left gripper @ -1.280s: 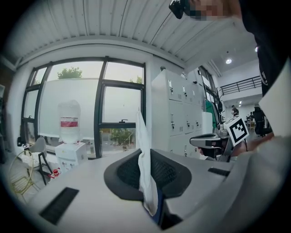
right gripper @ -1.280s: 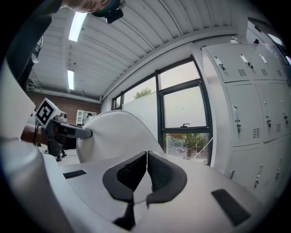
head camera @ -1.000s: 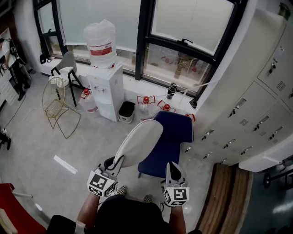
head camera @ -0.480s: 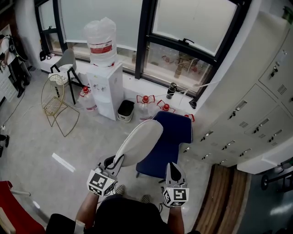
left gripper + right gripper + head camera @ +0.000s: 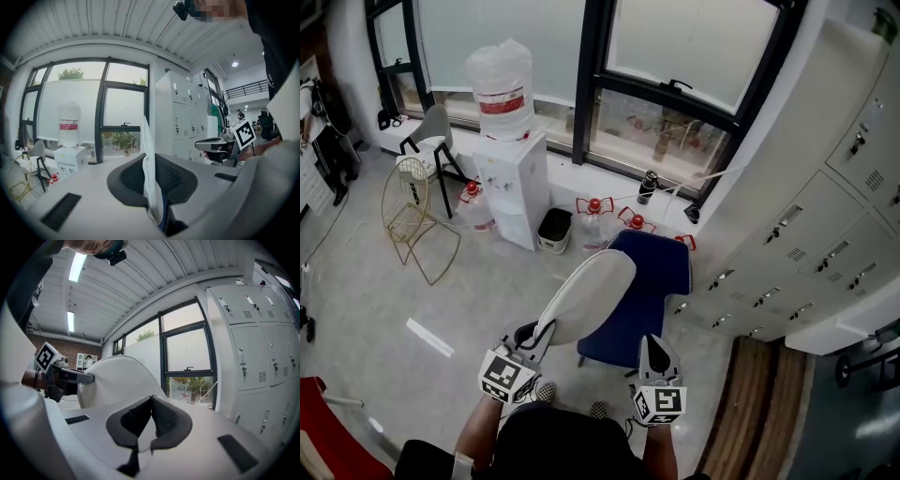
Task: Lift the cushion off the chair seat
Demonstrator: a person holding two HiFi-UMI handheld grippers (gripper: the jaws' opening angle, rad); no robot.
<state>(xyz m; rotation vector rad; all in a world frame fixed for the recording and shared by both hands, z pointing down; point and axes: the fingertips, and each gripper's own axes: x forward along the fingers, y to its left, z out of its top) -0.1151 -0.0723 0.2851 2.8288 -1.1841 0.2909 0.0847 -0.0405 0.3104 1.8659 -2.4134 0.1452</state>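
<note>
A white oval cushion (image 5: 586,298) hangs tilted in the air over the front left of the blue chair (image 5: 652,272), clear of its seat. My left gripper (image 5: 539,330) is shut on the cushion's near edge; in the left gripper view the thin white edge (image 5: 149,178) stands upright between the dark pads. My right gripper (image 5: 654,345) is beside it, above the chair's near edge, shut with nothing in it. In the right gripper view the pads (image 5: 161,420) meet at their tips, and the cushion (image 5: 117,380) and the left gripper (image 5: 70,376) show to the left.
A white water dispenser (image 5: 511,178) with a big bottle stands by the window, with a black bin (image 5: 555,228) next to it. A wire chair (image 5: 412,211) and a grey chair (image 5: 436,131) stand at the left. Grey lockers (image 5: 806,234) line the right, above a wooden bench (image 5: 759,403).
</note>
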